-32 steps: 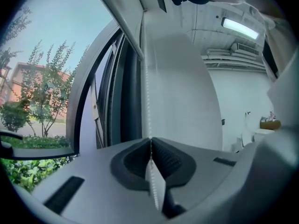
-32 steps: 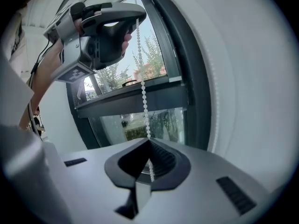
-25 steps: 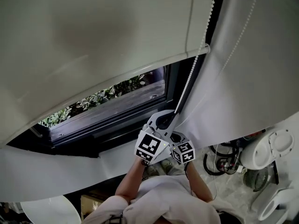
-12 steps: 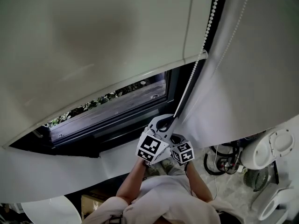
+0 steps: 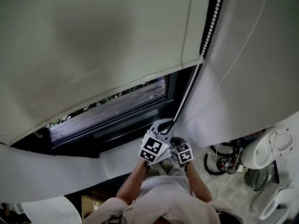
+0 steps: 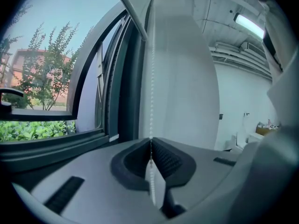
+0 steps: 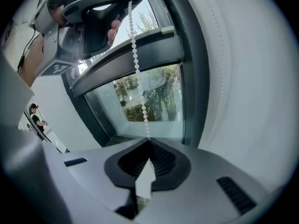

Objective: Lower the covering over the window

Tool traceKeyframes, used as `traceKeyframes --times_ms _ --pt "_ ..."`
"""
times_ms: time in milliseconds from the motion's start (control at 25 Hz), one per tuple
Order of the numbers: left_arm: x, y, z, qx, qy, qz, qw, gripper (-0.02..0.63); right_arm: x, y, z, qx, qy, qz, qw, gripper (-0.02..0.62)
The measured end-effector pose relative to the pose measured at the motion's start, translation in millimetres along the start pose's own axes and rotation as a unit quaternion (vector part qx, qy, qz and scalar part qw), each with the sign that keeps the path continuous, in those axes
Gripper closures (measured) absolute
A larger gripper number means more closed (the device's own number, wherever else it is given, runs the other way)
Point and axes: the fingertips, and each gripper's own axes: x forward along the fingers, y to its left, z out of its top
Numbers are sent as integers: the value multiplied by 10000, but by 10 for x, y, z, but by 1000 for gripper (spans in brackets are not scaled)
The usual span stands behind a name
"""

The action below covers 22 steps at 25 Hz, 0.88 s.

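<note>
My left gripper [image 6: 150,143] and right gripper [image 7: 149,143]: pale grey shells, black ribbed pads [image 6: 166,158]. Marker cubes [image 5: 153,149] are black-and-white. My shirt [image 5: 168,199] is white.

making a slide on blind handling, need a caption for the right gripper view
Right claw shut on the bead chain, left claw gripping the same chain higher up, window behind.

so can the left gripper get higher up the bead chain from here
Probably yes: the bead chain runs bare above the left gripper, which must first release its grip.

Matt white cloth blind [image 5: 93,41], beaded plastic cord [image 5: 212,15], smooth dark window frame [image 5: 117,127].
</note>
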Motion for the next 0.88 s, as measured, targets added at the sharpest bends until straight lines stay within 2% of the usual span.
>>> traceKeyframes --times_ms 200,400,480,680,880 --pt "-44 -11 -87 -6 35 53 10000 588 -45 24 -79 -20 57 -18 10000 597" --pt "-79 -25 -109 13 11 89 10000 588 -238 92 139 -268 -269 -92 9992 567" --pt "-99 -34 -116 16 3 101 9999 588 -383 130 292 -329 -464 -114 9983 516" --pt "-138 -32 -90 28 -80 121 9999 588 -894 158 830 -443 -1180 -380 9913 515" --pt "-183 -33 -79 -13 -83 130 9999 588 -1446 187 1434 -640 -1947 -656 9766 515"
